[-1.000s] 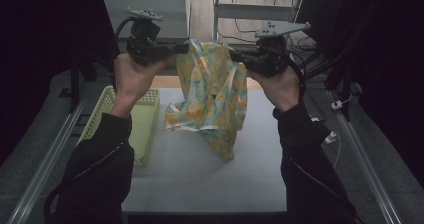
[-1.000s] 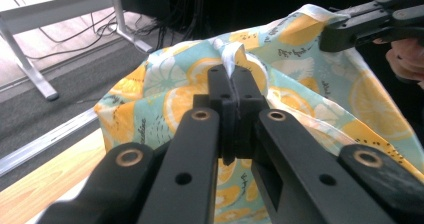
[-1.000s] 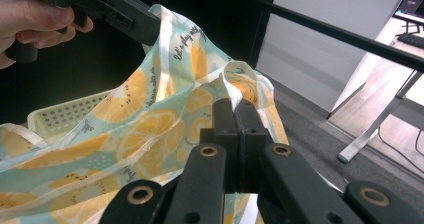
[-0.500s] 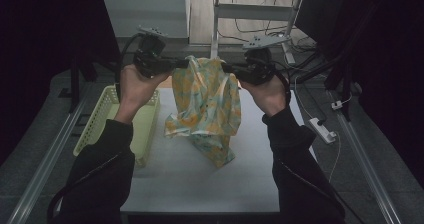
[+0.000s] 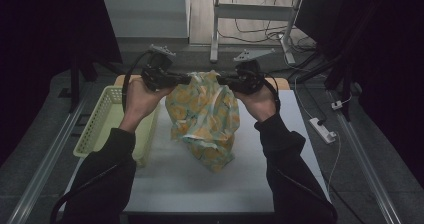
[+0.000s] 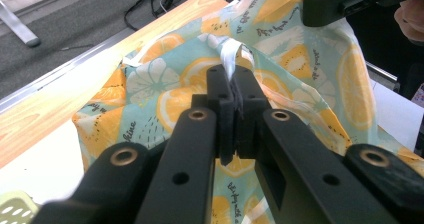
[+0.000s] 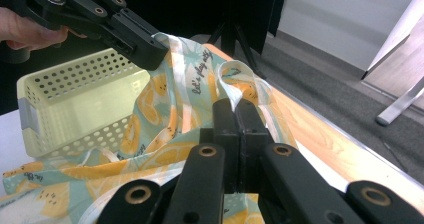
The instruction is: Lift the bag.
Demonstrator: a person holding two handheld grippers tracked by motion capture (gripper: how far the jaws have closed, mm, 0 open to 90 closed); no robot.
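Observation:
A pale teal cloth with an orange-slice print [image 5: 202, 114] hangs between my two grippers above the white table [image 5: 200, 189], its lower end resting on the tabletop. My left gripper [image 5: 189, 78] is shut on the cloth's white hem [image 6: 231, 59] at its upper left corner. My right gripper [image 5: 220, 77] is shut on the hem [image 7: 231, 84] at the upper right corner. The two sets of jaws point toward each other, close together. In the left gripper view the cloth [image 6: 280, 49] spreads beyond my jaws [image 6: 234, 86]; in the right gripper view the cloth [image 7: 175, 109] drapes past my jaws [image 7: 234, 115].
A pale yellow perforated basket [image 5: 102, 124] [image 7: 75, 104] stands at the table's left side, beside the cloth. A wooden strip [image 6: 60, 99] edges the far side of the table. Metal rails [image 5: 45, 159] run along both sides, and a power strip [image 5: 322, 130] lies on the floor at right.
Both hands have come down with the cloth and moved closer together. More of the cloth's lower end now lies bunched on the table.

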